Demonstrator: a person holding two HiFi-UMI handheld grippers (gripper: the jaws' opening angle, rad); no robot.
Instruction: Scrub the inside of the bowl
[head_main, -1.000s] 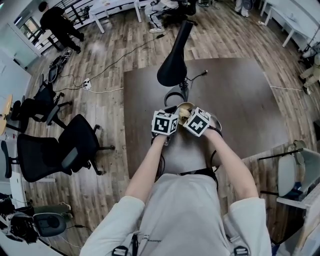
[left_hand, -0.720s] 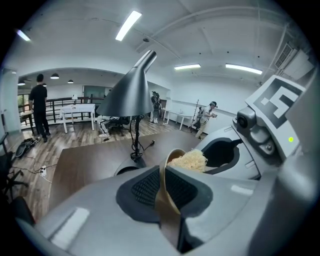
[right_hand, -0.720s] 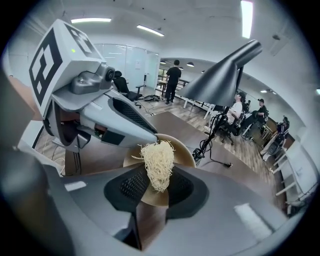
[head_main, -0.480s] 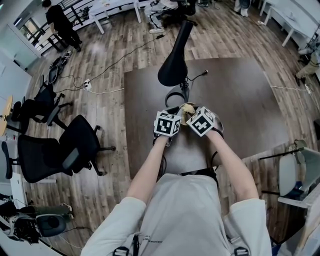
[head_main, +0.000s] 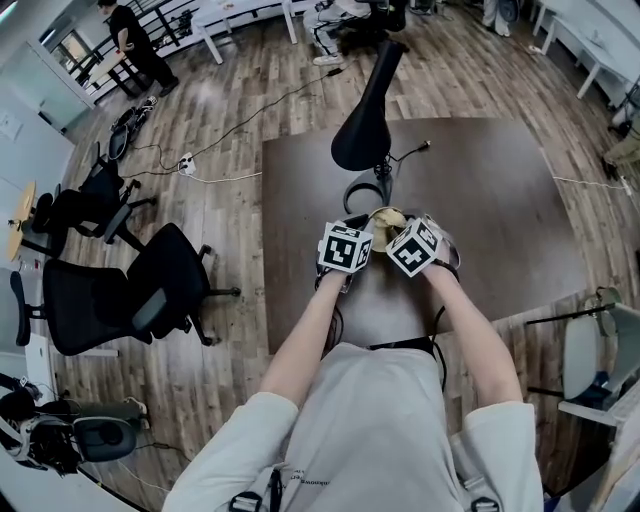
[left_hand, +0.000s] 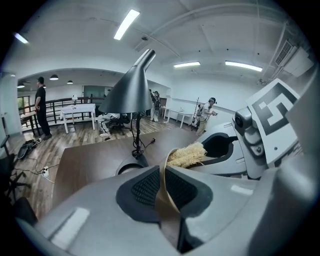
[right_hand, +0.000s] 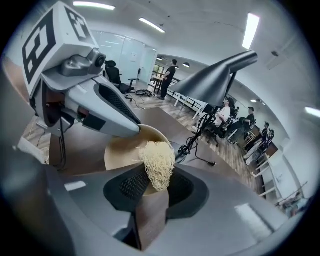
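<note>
Just in front of the black lamp's (head_main: 366, 118) base, on the person's side, the tan bowl (right_hand: 120, 150) is above the dark counter (head_main: 490, 200), tipped so its opening faces the right gripper (right_hand: 155, 192). The left gripper (left_hand: 162, 192) has its fingers closed on the bowl's rim. The right gripper's fingers pinch a pale, fibrous scrubber (right_hand: 157, 167), and the scrubber's free end reaches into the bowl's opening, beside the left gripper.

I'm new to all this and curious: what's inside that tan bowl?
A pale fibrous scrubber, clamped by the right hand-held gripper, sits inside the bowl. Its visible wall looks bare; the part behind scrubber and jaws is covered.
</note>
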